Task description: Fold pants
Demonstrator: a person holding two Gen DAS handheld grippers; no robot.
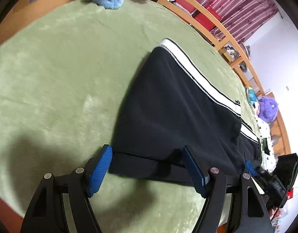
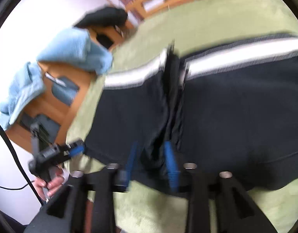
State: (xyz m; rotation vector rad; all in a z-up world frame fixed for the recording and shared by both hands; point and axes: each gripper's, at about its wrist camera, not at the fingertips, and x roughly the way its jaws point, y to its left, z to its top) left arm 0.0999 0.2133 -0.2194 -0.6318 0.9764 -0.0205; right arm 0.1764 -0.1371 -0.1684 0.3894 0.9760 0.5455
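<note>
Black pants (image 1: 174, 112) with a white side stripe lie across the green blanket (image 1: 57, 81), centre frame. The left gripper (image 1: 147, 167) stands spread wide at the near edge; the right gripper (image 2: 152, 159) pinches bunched cloth. Best both corners rise level together.

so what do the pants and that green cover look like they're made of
Pants: soft matte knit, probably jersey or fleece; they drape limply, with a white side stripe edged in speckled stitching. Green cover: plush, short-pile fabric, likely fleece or velour; the nap shows lighter and darker brushed patches with a faint sheen.
</note>
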